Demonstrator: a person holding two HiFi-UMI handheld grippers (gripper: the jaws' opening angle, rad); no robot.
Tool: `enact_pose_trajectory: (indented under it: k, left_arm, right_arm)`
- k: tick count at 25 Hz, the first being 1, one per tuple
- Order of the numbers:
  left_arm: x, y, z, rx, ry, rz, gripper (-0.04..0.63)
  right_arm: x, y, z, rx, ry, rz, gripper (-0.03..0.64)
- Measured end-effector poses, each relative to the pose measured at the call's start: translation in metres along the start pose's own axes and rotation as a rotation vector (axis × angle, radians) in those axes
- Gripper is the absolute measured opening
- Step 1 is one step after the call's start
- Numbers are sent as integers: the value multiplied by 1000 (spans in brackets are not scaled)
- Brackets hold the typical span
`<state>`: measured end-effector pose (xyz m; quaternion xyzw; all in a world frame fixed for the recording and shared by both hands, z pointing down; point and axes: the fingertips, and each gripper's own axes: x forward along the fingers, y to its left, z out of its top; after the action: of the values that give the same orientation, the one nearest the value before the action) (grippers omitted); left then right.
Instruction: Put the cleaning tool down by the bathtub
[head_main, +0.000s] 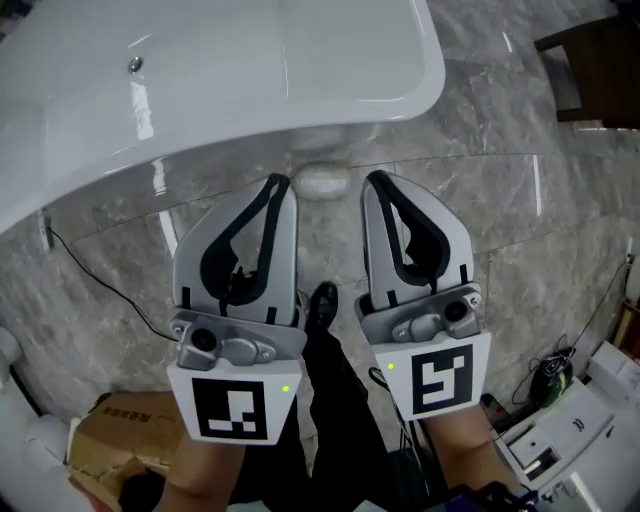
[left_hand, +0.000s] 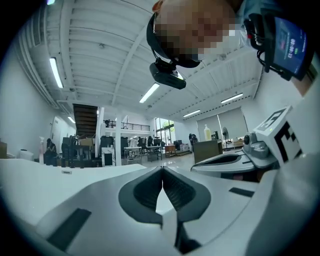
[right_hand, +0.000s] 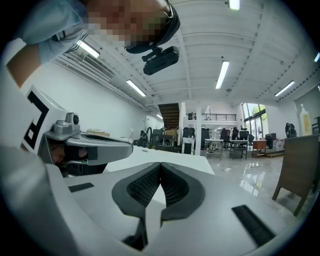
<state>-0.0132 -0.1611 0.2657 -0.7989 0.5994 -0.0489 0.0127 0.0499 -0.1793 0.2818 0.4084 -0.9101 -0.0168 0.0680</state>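
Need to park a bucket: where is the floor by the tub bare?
Bare marble floor lies right of the bathtub, up to the dark wooden furniture. A pale object sits at the tub's foot. Crowded: cardboard box lower left with a cable above it, white equipment lower right.

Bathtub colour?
Glossy white bathtub; shows best in the head view.

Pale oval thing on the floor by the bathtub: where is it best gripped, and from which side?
Probably across its short width at the middle, from above on the person's side. The pale oval thing lies flat, its length along the bathtub, whose wall rises close behind it, so the far side gives little room.
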Motion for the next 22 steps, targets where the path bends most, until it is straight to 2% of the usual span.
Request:
enact_pose_trajectory:
  k: [12,22]
  left_arm:
    - [10,-21,7,7,-15,-22,17]
    - [18,-26,3,10,-9,-18,17]
  right_arm:
    - [-11,-29,2,19,-12,-65,12]
    - [-9,-37,-4,25,-27,-69,12]
